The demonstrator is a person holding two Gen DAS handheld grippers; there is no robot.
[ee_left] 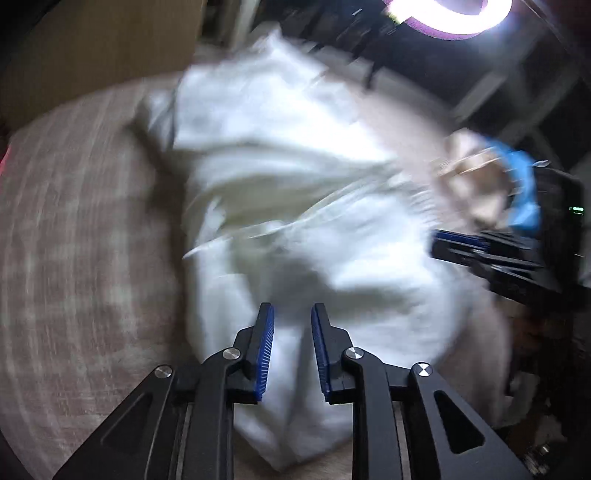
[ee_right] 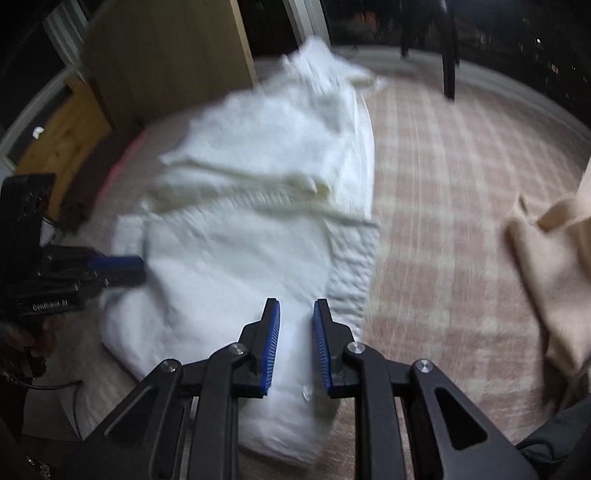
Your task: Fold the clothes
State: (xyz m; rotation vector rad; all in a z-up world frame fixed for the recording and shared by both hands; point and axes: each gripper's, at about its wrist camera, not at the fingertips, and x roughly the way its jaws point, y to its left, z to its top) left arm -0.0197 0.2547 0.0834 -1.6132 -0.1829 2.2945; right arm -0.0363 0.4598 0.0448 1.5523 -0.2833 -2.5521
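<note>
A white knitted sweater [ee_left: 303, 177] lies bunched on a checked bedspread [ee_left: 81, 236], blurred by motion. My left gripper [ee_left: 293, 314] is at the sweater's near end, its blue pads a narrow gap apart with thick white cloth pinched between them. The right wrist view shows the same sweater [ee_right: 251, 229] lengthwise, and my right gripper [ee_right: 296, 310] is likewise closed to a narrow gap on a fold at its near end. Each gripper shows in the other's view: the right gripper [ee_left: 439, 240] at the sweater's right edge, the left gripper [ee_right: 136, 269] at its left edge.
A beige garment [ee_right: 546, 258] lies on the checked bedspread [ee_right: 461, 177] to the right. A wooden cabinet [ee_right: 166, 55] stands at the far left, dark chair legs [ee_right: 448, 55] at the back. A ring light [ee_left: 454, 14] glows overhead.
</note>
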